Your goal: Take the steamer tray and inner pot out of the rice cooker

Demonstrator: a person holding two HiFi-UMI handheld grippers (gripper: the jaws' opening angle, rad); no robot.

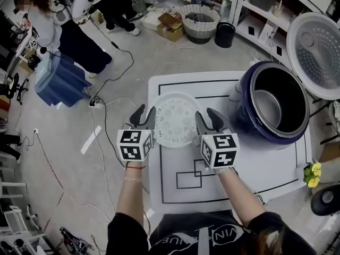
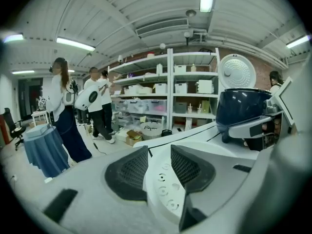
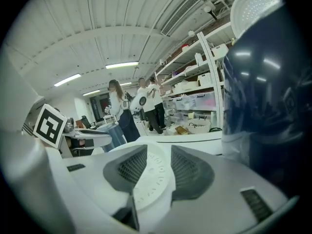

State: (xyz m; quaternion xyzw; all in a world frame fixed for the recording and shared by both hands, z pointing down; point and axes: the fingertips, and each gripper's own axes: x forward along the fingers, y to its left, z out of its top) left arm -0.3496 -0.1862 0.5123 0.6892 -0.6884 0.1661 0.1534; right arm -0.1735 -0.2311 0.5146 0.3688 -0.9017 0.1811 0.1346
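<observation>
Head view: the steamer tray (image 1: 173, 119) lies flat on the worktop (image 1: 265, 169), between the left gripper (image 1: 144, 116) and the right gripper (image 1: 208, 118). The inner pot (image 1: 268, 108) sits inside the rice cooker (image 1: 241, 116). Left gripper view: jaws apart, tray rim loose between them. Right gripper view: jaws likewise apart, astride the rim.

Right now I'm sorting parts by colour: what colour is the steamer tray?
White, dotted with small holes. The steamer tray shows best in the head view.

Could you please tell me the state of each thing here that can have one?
Dark blue rice cooker: lid open.
Silver inner pot: inside the cooker.
White perforated steamer tray: outside the cooker, unclamped.
Left gripper: open, tray rim between jaws.
Right gripper: open, tray rim between jaws.
</observation>
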